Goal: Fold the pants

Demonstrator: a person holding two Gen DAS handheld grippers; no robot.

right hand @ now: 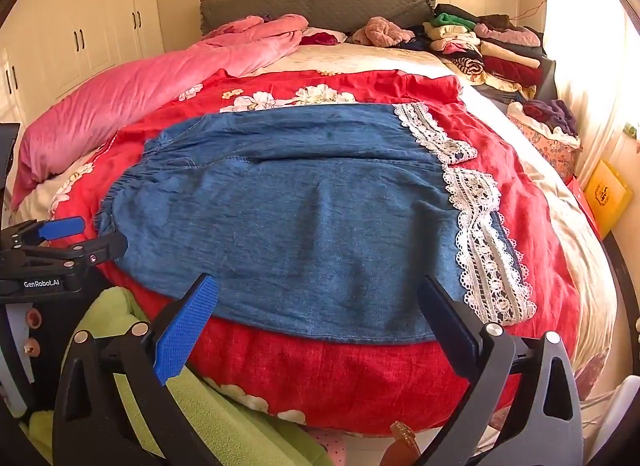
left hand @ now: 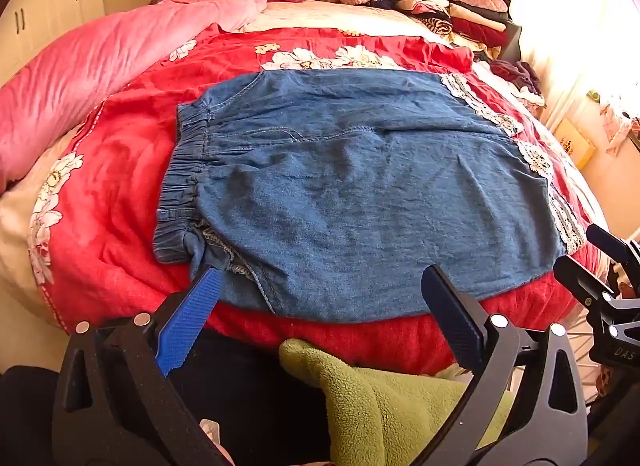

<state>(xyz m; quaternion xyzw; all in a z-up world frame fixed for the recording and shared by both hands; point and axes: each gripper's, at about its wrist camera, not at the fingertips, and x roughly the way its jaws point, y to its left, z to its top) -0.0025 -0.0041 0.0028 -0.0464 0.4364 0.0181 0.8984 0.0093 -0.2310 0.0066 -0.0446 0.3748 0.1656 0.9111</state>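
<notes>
I hold one tool in each hand, and both stand spread wide with nothing between the fingers. The pants [left hand: 352,189] lie flat on the red cover [left hand: 120,169] of the bed, in front of both tools and a little below them. Their long axis runs from left to right across my view: the elastic waist [left hand: 180,181] is at the left end and the lace hems [right hand: 476,225] are at the right end. My left tool [left hand: 320,318] hangs over the near edge close to the waist, and its blue finger [left hand: 188,322] looks almost over the corner of the denim there, but I cannot tell if it touches. My right tool [right hand: 316,322] hangs over the near edge close to the lace. So each hand is nearer to its own end, and I judge that the fold must bring one end over to the other.
</notes>
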